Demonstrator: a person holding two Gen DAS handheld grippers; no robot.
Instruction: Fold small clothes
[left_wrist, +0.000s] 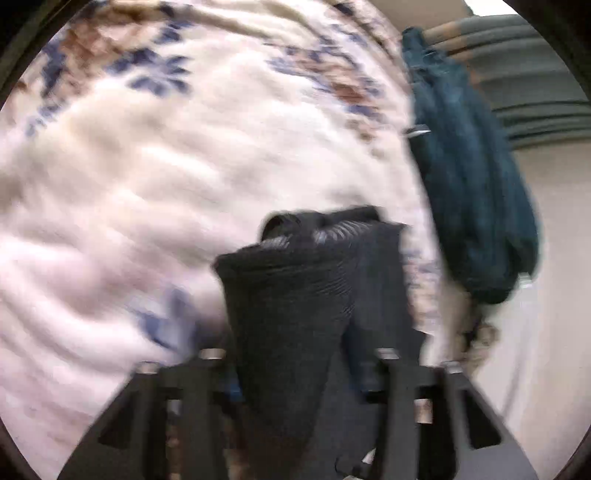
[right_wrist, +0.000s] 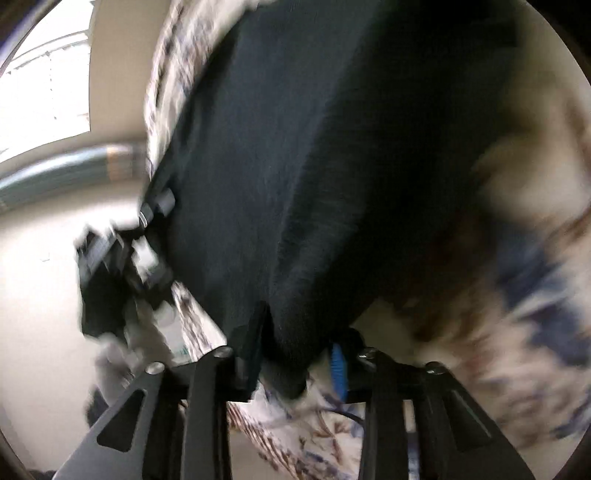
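No text, label, brand, number or sign can be read in either view; both are smeared by motion blur. In the right wrist view a pale object (right_wrist: 173, 332) at lower left carries a faint teal mark, too blurred to make out; the blanket (left_wrist: 155, 177) shows only blue and brown floral print, no lettering; the dark garment (right_wrist: 314, 166) shows no tag or print.

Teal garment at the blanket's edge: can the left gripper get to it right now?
Probably not as is. The left gripper is shut on a dark sock, so it would need to release that first. The teal garment lies uncovered to the right.
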